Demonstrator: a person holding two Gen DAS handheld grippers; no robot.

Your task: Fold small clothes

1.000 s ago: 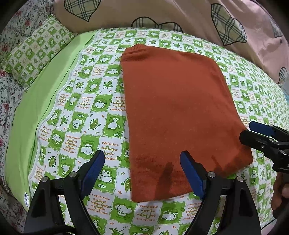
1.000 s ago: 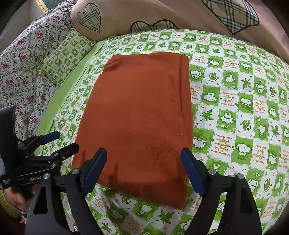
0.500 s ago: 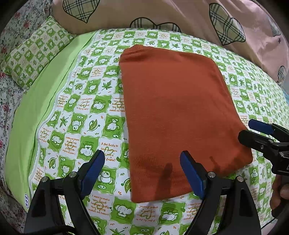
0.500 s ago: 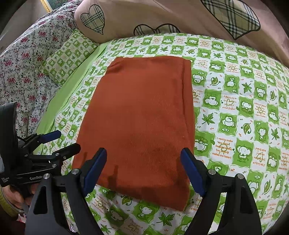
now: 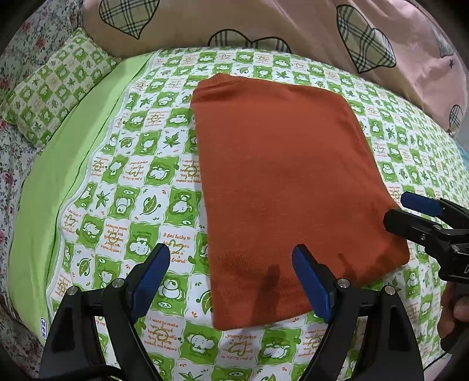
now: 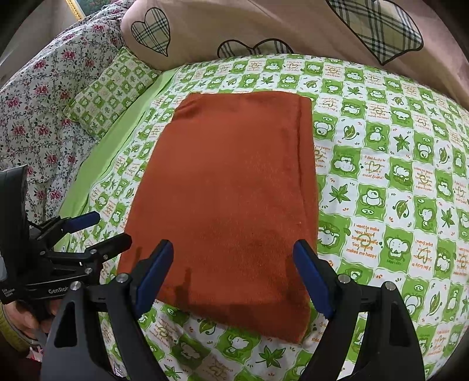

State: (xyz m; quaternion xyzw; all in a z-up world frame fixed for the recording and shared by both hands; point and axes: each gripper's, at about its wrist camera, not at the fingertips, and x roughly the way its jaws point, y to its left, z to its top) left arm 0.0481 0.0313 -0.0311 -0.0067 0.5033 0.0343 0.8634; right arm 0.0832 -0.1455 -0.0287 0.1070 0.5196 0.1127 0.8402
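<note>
A: What's hidden on the bed (image 5: 140,164)?
B: Its edges are cut off. The folded orange garment (image 5: 287,181) lies flat mid-sheet.
A: The hand-held grippers?
B: Left hand-held gripper (image 5: 231,281) and right hand-held gripper (image 6: 234,275) both gape wide, empty, bases cropped.

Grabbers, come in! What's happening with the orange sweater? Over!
Left gripper open, right gripper open, both empty. Orange sweater flat on bedsheet, folded rectangle. Nothing blocking.

Bed: green cartoon-print sheet (image 5: 140,187), matching pillow (image 5: 52,88), floral bedding (image 6: 38,117), heart-print quilt (image 6: 263,26).
</note>
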